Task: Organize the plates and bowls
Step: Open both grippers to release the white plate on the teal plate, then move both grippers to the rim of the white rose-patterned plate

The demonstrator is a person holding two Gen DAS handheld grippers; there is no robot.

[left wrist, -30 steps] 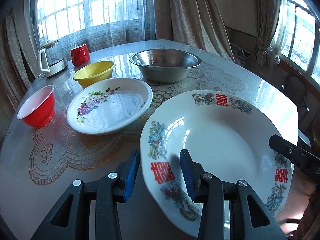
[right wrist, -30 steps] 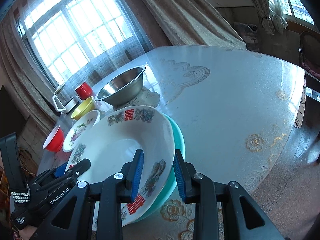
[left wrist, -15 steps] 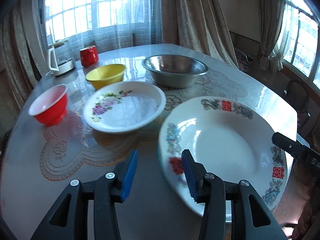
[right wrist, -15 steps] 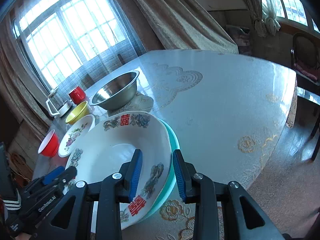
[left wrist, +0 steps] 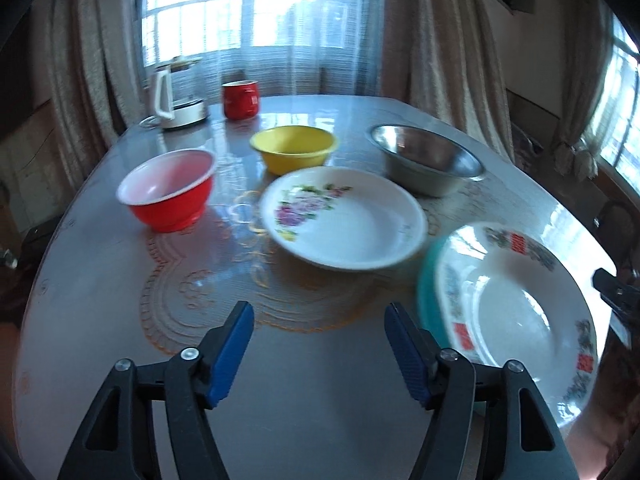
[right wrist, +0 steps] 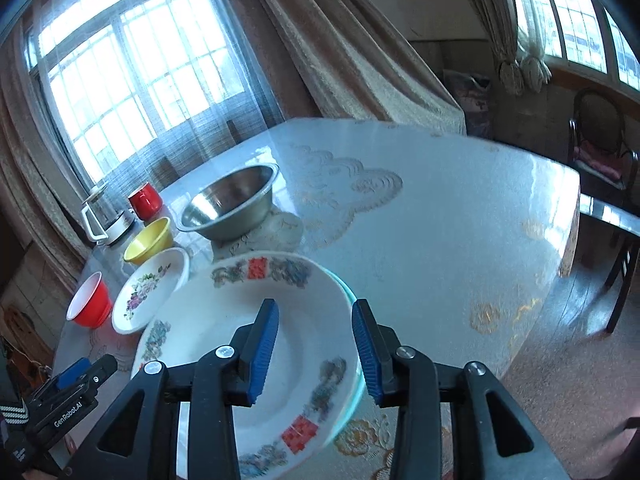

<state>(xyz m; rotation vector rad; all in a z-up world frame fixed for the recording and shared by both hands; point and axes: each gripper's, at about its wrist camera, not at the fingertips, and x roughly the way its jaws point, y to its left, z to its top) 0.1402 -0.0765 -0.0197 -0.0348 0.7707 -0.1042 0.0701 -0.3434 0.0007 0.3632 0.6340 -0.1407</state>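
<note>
A white plate with red characters lies on a teal plate at the table's near right. My left gripper is open and empty, left of that stack. My right gripper is open, with its jaws on either side of the stack's rim, not pressing it. A flowered white plate, a red bowl, a yellow bowl and a steel bowl stand apart on the table.
A red mug and a white kettle stand at the table's far edge by the window. A chair stands to the right. The table has a lace-patterned cover.
My left gripper has opened wide, let go of the red-character plate and swung left. My right gripper has opened and drawn back a little. The plate now rests on the teal plate.
</note>
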